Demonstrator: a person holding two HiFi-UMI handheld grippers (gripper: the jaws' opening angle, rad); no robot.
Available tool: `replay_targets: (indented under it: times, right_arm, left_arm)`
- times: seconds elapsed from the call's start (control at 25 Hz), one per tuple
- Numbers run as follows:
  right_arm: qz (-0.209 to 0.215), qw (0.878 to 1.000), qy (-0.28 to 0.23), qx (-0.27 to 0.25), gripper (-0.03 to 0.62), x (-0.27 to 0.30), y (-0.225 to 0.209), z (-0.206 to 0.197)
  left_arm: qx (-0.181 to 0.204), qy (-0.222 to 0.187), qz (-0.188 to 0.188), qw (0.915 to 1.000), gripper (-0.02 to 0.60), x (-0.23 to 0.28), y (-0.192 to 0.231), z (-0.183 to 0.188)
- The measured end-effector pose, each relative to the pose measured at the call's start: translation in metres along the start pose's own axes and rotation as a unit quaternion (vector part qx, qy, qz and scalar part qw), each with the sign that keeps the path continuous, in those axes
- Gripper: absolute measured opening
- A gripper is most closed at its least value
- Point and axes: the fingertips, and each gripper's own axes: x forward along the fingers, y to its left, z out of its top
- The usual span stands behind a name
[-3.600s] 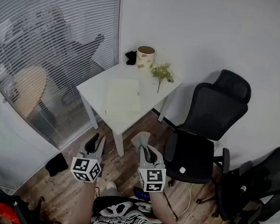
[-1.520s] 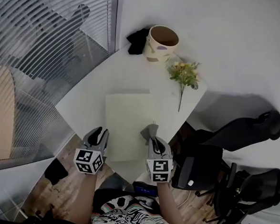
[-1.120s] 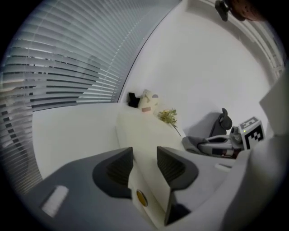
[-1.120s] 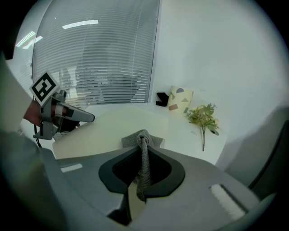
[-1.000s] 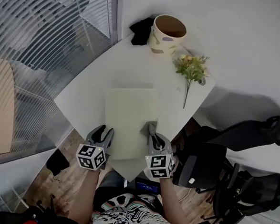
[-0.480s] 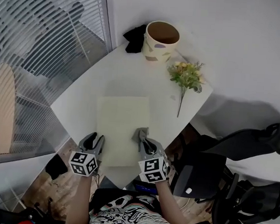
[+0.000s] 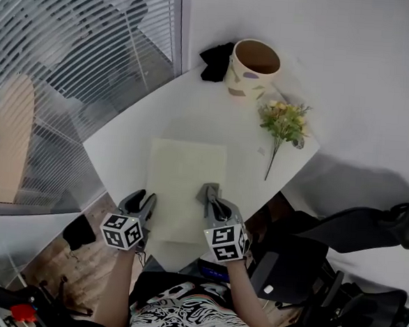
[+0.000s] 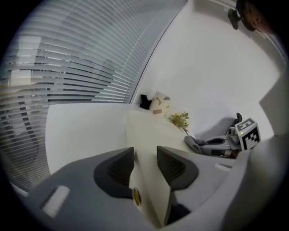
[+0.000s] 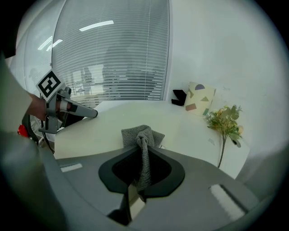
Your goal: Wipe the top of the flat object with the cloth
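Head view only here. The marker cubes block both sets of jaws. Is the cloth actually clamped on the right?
Observer: Yes. The right gripper view shows the right gripper shut on the grey cloth, with a bunch sticking out past the tips.
Operator: And the left one, is it holding anything?
Observer: The left gripper view shows the left gripper with its jaws apart, one on each side of the near edge of the flat board. I cannot tell whether the pads press on it.
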Motion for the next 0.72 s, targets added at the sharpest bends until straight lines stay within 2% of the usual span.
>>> replay_targets:
  times: [0.2, 0.44, 0.56, 0.72]
  right_arm:
    - [0.003, 1.000, 0.001, -0.010, 0.018, 0.009, -0.004, 0.003]
    - [0.000, 1.000, -0.004, -0.007, 0.018, 0.013, -0.007, 0.011]
    - [0.000, 1.000, -0.006, 0.006, 0.018, 0.018, -0.011, 0.014]
    - [-0.001, 1.000, -0.007, 0.007, 0.018, 0.024, -0.016, 0.018]
  left_arm:
    - [-0.011, 0.002, 0.005, 0.9999, 0.178, 0.001, 0.000, -0.004]
    - [-0.051, -0.015, -0.031, 0.9981, 0.178, -0.004, 0.002, -0.002]
    - [-0.048, -0.008, -0.030, 0.9984, 0.181, -0.001, 0.002, -0.002]
    - [-0.063, 0.001, -0.034, 0.9975, 0.184, 0.000, 0.002, -0.003]
